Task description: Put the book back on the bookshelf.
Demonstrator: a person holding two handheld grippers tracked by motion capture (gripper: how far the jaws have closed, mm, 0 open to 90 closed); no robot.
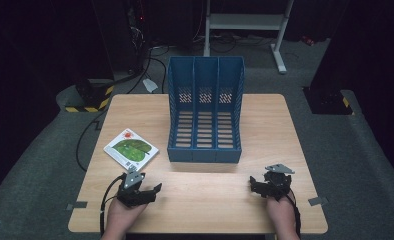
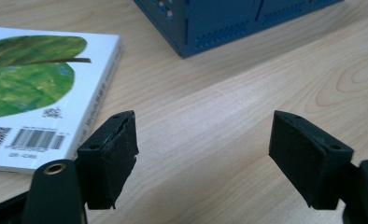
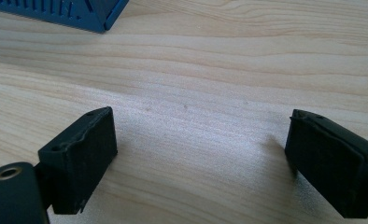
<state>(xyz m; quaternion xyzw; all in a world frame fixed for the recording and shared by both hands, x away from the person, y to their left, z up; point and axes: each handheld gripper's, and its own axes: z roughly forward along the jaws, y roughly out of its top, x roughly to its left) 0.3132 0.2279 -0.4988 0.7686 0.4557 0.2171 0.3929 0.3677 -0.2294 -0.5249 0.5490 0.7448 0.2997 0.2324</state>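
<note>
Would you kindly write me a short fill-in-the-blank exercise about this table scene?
1. The blue file rack has ____ compartments.
2. The book lies flat to the ____ of the rack in the high view.
3. The book's cover shows a green ____.
4. The left gripper has its jaws ____, with nothing between them.

Missing words: three; left; leaf; open

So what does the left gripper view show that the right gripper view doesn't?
Left gripper view alone: the book with the green leaf cover, lying flat, barcode toward the camera, beside the left claw. Right gripper view alone: the right claw, open over bare wood. Both share the wooden table and a corner of the blue file rack, with nothing between the jaws.
</note>
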